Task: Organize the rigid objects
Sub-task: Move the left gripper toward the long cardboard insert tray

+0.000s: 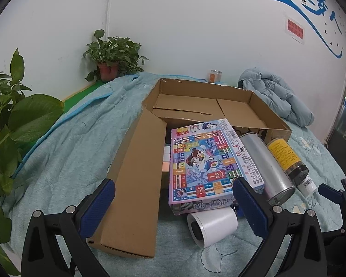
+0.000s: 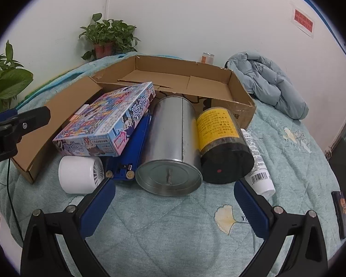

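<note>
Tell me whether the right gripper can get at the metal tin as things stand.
Probably yes: the right gripper has its jaws wide open, aimed at the metal tin, with only bare quilt between them.

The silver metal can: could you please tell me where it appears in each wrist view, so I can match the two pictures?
Left wrist view: the silver can lies on its side right of centre, between the board game box and the yellow-label jar.
Right wrist view: it lies at centre, its flat end facing the camera.
Shared landmark: the open cardboard box behind it.
</note>
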A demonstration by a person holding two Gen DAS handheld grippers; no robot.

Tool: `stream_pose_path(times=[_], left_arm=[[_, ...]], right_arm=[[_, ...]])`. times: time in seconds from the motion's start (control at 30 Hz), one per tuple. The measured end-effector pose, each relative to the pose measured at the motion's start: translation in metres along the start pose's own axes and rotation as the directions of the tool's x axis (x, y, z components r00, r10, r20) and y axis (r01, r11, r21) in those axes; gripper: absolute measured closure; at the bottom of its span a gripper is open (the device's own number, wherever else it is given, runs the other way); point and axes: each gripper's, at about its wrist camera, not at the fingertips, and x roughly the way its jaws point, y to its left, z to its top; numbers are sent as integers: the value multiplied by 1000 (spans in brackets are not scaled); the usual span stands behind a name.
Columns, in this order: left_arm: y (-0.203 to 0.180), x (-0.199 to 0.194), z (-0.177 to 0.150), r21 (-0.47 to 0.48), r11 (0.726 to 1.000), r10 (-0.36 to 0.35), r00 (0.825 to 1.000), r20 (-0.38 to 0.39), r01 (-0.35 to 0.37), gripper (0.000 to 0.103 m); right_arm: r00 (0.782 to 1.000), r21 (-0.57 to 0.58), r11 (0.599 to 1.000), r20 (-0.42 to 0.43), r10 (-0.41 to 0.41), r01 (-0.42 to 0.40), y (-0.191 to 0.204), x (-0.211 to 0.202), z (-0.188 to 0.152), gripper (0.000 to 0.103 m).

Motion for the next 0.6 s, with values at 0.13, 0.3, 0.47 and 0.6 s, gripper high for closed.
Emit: stream_pose_path(times=[0.13, 0.3, 0.47, 0.6], left_arm=[[11, 6, 7, -16, 1000, 2, 1000, -9, -2, 0], [29, 17, 9, -9, 1000, 4, 1000, -21, -4, 0], [39, 36, 2, 81, 994, 81, 993, -81, -75, 1], [40, 44, -8, 170, 975, 161, 982, -96, -143, 2]], right_arm=[[1000, 0, 1000, 6, 25, -25, 7, 3, 10, 1], [997, -12, 997, 11, 81, -81, 23, 7, 17, 1], [993, -44, 992, -5, 119, -119, 34, 13, 15, 1], [990, -49, 989, -19, 141, -142, 37, 16, 12, 1]])
